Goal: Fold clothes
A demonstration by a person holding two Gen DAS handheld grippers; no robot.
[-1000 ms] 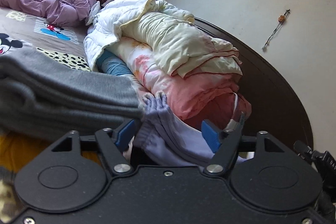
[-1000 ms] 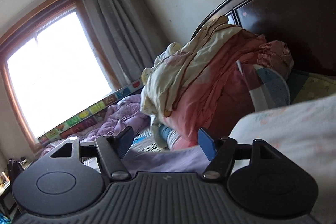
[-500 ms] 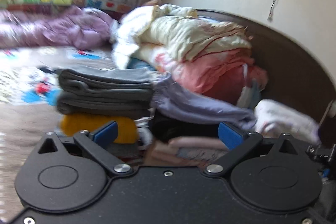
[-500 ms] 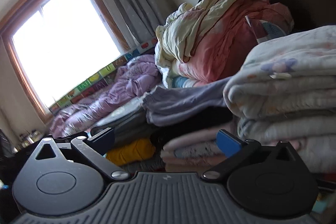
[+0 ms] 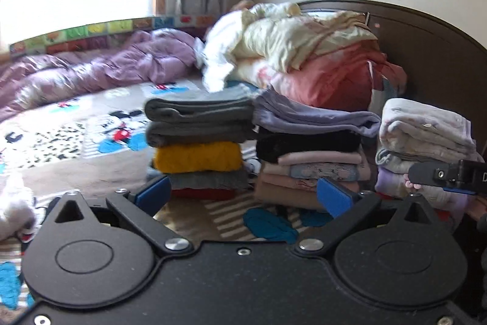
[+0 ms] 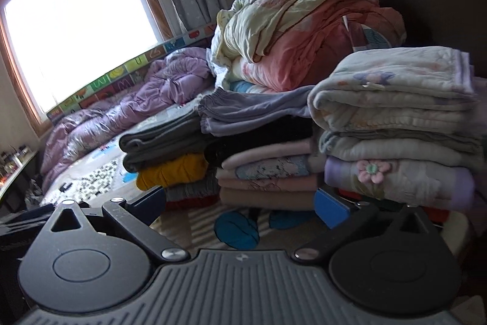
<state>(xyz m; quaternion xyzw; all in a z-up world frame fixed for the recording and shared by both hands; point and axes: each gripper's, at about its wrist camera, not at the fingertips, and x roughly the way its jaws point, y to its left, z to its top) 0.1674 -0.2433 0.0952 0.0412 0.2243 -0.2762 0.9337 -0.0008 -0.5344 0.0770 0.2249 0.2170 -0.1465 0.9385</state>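
Three stacks of folded clothes stand on the bed. The left stack (image 5: pixel 197 139) has grey items over a yellow one (image 6: pixel 170 169). The middle stack (image 5: pixel 310 154) is topped by a folded lavender garment (image 5: pixel 313 116), also in the right wrist view (image 6: pixel 252 108). The right stack (image 6: pixel 395 127) is pale floral fleece. My left gripper (image 5: pixel 242 195) is open and empty, held back from the stacks. My right gripper (image 6: pixel 240 203) is open and empty, low before the middle stack. Part of the right gripper shows at the left wrist view's right edge (image 5: pixel 447 175).
A heap of cream and pink quilts (image 5: pixel 313 51) lies against the dark headboard (image 5: pixel 435 57). A purple duvet (image 5: pixel 91 75) lies along the window side. The cartoon-print bedsheet (image 5: pixel 76 136) spreads to the left. A side table with small items (image 6: pixel 12 163) stands far left.
Both grippers have let go of the lavender garment on the middle stack, opened wider and pulled back and down. All three stacks have come into view.
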